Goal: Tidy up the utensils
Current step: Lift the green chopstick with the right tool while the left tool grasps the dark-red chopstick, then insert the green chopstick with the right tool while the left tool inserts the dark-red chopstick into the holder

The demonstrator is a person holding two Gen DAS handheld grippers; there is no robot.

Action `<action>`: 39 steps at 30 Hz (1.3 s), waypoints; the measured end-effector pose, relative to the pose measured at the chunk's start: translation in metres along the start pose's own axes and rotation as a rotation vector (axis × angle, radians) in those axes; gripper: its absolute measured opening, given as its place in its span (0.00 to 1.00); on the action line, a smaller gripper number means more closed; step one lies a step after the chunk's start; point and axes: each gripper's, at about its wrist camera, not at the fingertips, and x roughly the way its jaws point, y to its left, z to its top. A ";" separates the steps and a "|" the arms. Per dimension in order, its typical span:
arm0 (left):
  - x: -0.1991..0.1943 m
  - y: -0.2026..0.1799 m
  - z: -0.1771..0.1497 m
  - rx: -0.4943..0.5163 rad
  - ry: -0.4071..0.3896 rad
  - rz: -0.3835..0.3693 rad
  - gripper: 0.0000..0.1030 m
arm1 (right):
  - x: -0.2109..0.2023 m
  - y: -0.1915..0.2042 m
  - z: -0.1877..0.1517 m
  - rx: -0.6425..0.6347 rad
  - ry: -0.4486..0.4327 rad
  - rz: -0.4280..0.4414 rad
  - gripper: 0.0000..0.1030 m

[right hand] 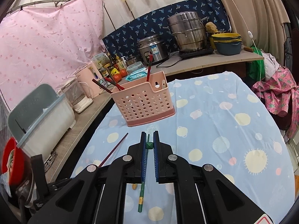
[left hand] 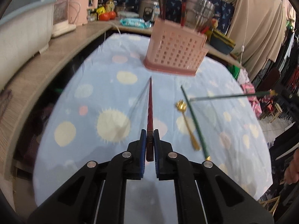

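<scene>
A pink perforated utensil basket (left hand: 175, 50) stands on the blue spotted tablecloth (left hand: 104, 93), with red chopsticks (right hand: 149, 68) standing in it. My left gripper (left hand: 149, 132) is shut on a dark red chopstick (left hand: 150, 110) that points toward the basket. In the left wrist view, a green chopstick (left hand: 194, 119) and a gold fork (left hand: 187, 123) lie on the cloth to its right, and another green chopstick (left hand: 229, 95) is held above them. My right gripper (right hand: 149, 136) is shut on that green chopstick (right hand: 148, 145), short of the basket (right hand: 143, 102). A second green chopstick (right hand: 141, 197) lies under it.
A wooden counter (right hand: 205, 61) runs along the left and back with a rice cooker (right hand: 153, 49), steel steamer pot (right hand: 188, 31), bowls, bottles, tomatoes (right hand: 119, 74), a pink kettle and a white tub (right hand: 43, 115). Clothes hang at the right.
</scene>
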 end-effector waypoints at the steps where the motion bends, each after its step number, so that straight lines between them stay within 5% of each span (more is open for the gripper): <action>1: -0.007 -0.002 0.008 0.004 -0.023 -0.001 0.07 | 0.000 0.001 0.003 -0.004 -0.006 0.002 0.07; 17: -0.058 -0.031 0.130 0.038 -0.278 -0.037 0.07 | 0.009 0.011 0.067 -0.029 -0.094 0.061 0.07; 39: -0.080 -0.085 0.282 0.074 -0.554 -0.139 0.07 | 0.045 0.029 0.216 -0.018 -0.299 0.115 0.07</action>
